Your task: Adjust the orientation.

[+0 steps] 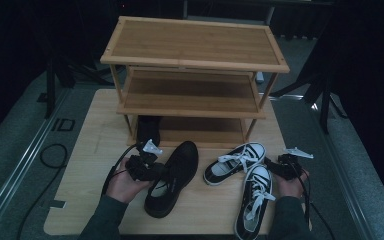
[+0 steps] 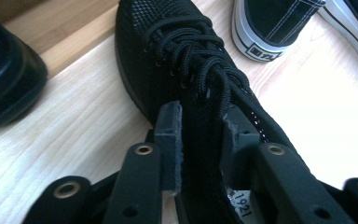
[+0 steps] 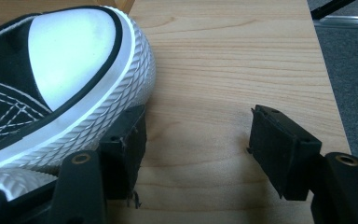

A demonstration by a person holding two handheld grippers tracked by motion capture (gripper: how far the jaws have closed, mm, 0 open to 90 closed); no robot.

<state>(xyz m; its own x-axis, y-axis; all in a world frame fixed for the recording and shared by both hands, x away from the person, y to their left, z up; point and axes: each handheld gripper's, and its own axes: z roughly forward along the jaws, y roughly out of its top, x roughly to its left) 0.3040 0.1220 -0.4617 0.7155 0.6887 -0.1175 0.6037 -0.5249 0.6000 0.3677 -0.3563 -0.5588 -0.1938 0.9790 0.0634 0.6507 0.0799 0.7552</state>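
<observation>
My left tool [image 1: 156, 170] sits on the black mesh shoe [image 1: 174, 176], at about 7 o'clock on the surface [image 1: 90, 150]. In the left gripper view its two jaws are clamped on the shoe's collar and tongue [image 2: 200, 135], just behind the black laces [image 2: 200, 60]: one pad lies on the outer side of the upper, the other inside the opening, and both press on the fabric. The shoe lies flat on its sole, with its toe pointing to about 1 o'clock, toward the bottom shelf of the wooden rack [image 1: 195, 55]. A second black shoe [image 1: 147, 129] stands on that bottom shelf, at about 11 o'clock from the one I hold.

My right tool [image 1: 280, 167] rests at about 4 o'clock on the surface, with its jaws wide apart and nothing between them. In the right gripper view one jaw touches the ribbed white rubber toe of a black-and-white sneaker [image 3: 70, 88]; the other jaw stands free over the bare wood. In the high view this sneaker [image 1: 254, 200] lies with its toe toward my right tool and its heel toward the near edge. Its partner, the other black-and-white sneaker [image 1: 235, 162], lies just beside it, at about 10 o'clock from it, between the two tools.
</observation>
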